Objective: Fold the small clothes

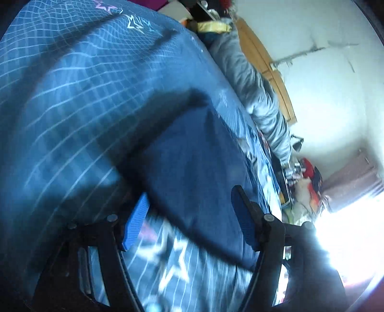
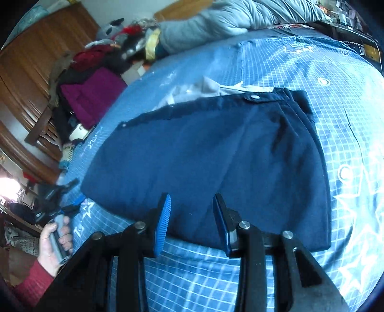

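A small navy-blue garment point(image 2: 216, 156) with snap buttons along its far hem lies flat on the blue grid-patterned bedspread point(image 2: 348, 108). A white cloth point(image 2: 208, 88) sticks out from under its far edge. My right gripper point(image 2: 192, 216) is open, its blue pads just over the garment's near edge. My left gripper point(image 1: 189, 218) is open over the garment's corner point(image 1: 199, 172); it also shows at the garment's left corner in the right wrist view point(image 2: 69, 204), held by a hand.
A grey quilt point(image 2: 228, 19) lies along the bed's far side. A pile of clothes with a magenta item point(image 2: 91, 96) sits at the back left beside a wooden wardrobe point(image 2: 36, 60). A bright window point(image 1: 355, 235) glares at the right.
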A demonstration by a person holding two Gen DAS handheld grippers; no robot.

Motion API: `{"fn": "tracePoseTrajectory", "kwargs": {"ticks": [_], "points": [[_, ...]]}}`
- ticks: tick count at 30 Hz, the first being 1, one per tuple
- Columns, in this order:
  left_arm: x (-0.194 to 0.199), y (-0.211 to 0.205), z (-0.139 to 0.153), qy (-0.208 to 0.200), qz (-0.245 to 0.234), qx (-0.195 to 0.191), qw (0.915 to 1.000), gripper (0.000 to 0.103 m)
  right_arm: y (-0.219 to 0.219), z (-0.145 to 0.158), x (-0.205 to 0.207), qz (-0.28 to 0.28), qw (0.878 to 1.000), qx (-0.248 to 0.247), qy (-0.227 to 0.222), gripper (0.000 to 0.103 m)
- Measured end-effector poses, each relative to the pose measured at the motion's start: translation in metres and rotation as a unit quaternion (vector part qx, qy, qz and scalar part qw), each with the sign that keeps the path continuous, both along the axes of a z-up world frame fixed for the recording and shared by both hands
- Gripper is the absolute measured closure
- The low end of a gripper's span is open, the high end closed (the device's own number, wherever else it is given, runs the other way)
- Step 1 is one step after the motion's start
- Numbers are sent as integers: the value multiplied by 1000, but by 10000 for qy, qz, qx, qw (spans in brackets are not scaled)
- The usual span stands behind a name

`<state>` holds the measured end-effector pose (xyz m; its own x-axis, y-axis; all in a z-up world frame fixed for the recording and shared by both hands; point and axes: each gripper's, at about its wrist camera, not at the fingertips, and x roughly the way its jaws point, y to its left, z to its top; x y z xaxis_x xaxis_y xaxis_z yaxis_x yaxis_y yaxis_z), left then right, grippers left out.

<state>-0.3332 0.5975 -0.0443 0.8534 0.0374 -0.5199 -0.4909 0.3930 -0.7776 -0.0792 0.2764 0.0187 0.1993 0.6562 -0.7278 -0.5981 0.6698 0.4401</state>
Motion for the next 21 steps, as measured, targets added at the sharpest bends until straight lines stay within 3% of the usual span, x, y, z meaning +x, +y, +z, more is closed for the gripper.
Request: {"fn": "tracePoseTrajectory", "kwargs": {"ticks": [5, 7, 9, 10, 12, 15, 17, 21], "points": [[21, 5, -3, -30, 405, 175, 9990, 35, 20, 10, -10, 215, 9998, -23, -48, 62], [26, 6, -3, -7, 438, 318, 9985, 42, 33, 14, -13, 372, 9993, -71, -60, 62], [36, 8, -4, 213, 410, 465, 9979, 90, 48, 21, -14, 519, 9986, -16, -47, 62], [39, 8, -3, 315, 409, 516, 9973, 102, 58, 25, -13, 577, 9983, 37, -44, 61], [45, -3, 10, 397, 321, 959, 9941, 102, 84, 37, -10, 749, 9970, 183, -64, 48], [56, -27, 38, 502, 82, 1808, 9822, 102, 133, 61, -5, 1116, 9922, 545, -144, 34], [69, -48, 59, 555, -169, 2390, 9693, 102, 170, 69, 1, 1458, 9858, 824, 89, 23], [97, -88, 80, 517, -778, 3240, 9414, 102, 234, 72, 20, 1897, 9747, 975, 674, 18]]}}
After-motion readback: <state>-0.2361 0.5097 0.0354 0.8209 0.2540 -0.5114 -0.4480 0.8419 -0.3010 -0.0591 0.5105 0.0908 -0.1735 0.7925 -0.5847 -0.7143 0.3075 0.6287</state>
